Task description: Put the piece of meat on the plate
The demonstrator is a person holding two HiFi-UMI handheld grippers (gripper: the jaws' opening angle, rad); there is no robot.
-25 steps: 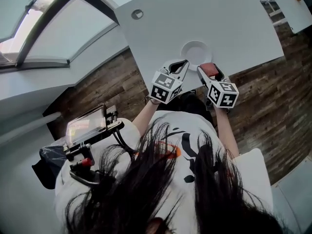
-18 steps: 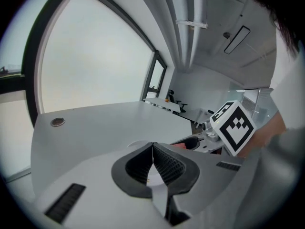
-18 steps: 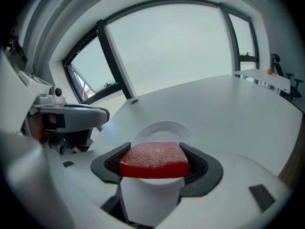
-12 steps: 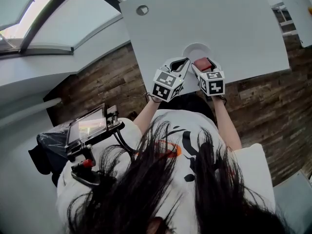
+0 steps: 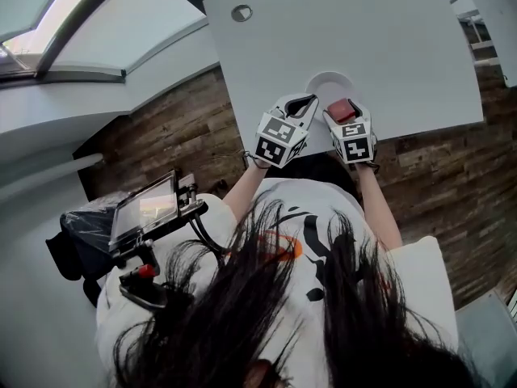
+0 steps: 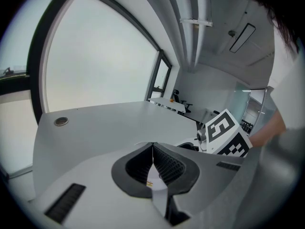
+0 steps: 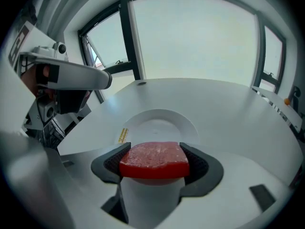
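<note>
Risk, as I'm judging it: the piece of meat (image 7: pixel 153 156) is hanging over the near edge of the plate (image 7: pixel 159 123), not its middle. Let go here, it is probably landing half on the rim or tipping off onto the desk (image 5: pixel 388 47). The grip is only pinching the two sides, so a slack squeeze or a jerk is likely dropping it short. The plate is looking light and could slide if bumped.

The right hand-held gripper (image 5: pixel 343 113) is clamping the red slab between its jaws, flat side up and held above the desk. The plate is lying just beyond the jaw tips, and its dish is bare.

The left hand-held gripper (image 6: pixel 152 163) is sitting with jaws pressed together and holding nothing. It is hovering just beside the right one, near the plate's left edge, so a careless swing could be knocking the plate.
</note>
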